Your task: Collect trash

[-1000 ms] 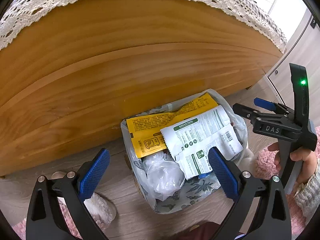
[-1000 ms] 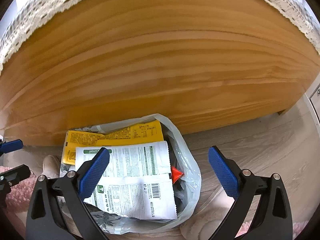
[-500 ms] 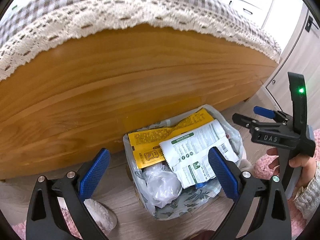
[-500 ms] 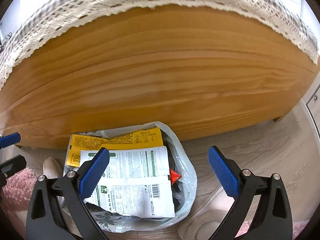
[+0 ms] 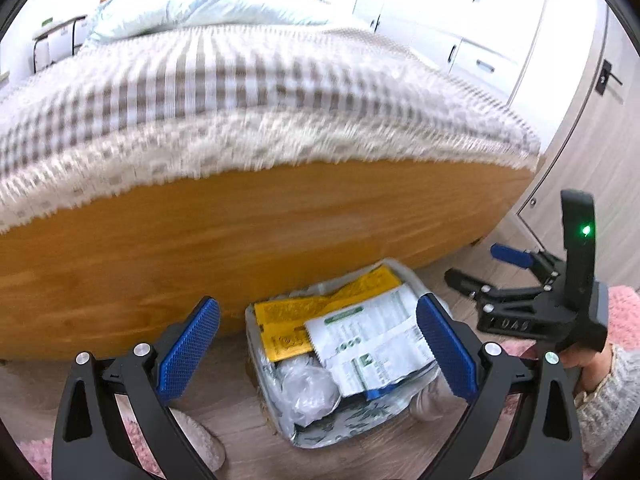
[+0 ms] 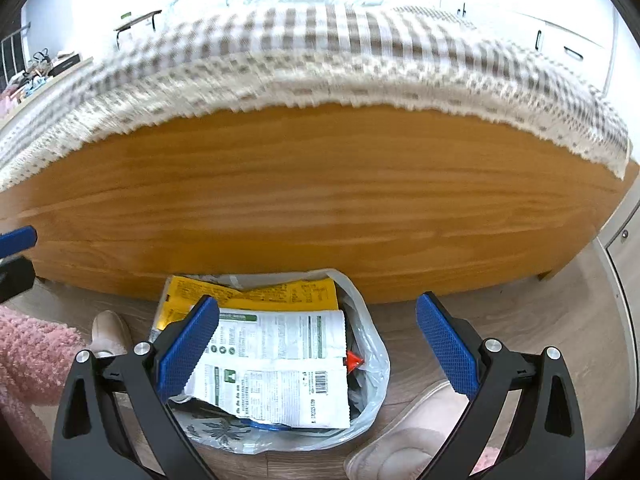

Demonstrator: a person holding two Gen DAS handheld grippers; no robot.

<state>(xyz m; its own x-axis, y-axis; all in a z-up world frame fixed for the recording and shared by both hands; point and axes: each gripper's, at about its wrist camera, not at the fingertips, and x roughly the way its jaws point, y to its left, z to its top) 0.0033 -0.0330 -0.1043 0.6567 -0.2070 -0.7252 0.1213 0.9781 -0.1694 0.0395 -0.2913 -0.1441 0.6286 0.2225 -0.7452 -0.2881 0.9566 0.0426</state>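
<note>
A: Where the wooden bed frame [image 5: 280,220] meets the floor [image 6: 500,320], what stands at the left?

B: A pale slipper [image 6: 108,332] beside a pink rug [image 6: 28,352]. Next comes the trash bin [image 6: 280,436], lined with a plastic bag [image 6: 372,360], close against the frame.

A: And in it?

B: A yellow wrapper [image 6: 296,292] at the back, a white printed packet [image 6: 276,364] lying over it, crumpled clear plastic [image 5: 312,392] at the left side in the left wrist view.

A: The left gripper [image 5: 318,348]?

B: Above the bin, jaws spread wide, nothing between them.

A: The right gripper [image 6: 318,348]?

B: Also released and empty, over the bin's right half. In the left wrist view it hangs right of the bin, a hand [image 5: 592,364] in a knitted sleeve [image 5: 612,400] on its handle.

A: Further right?

B: White cabinet doors [image 5: 460,40], past the checked bedspread [image 5: 240,80].
</note>
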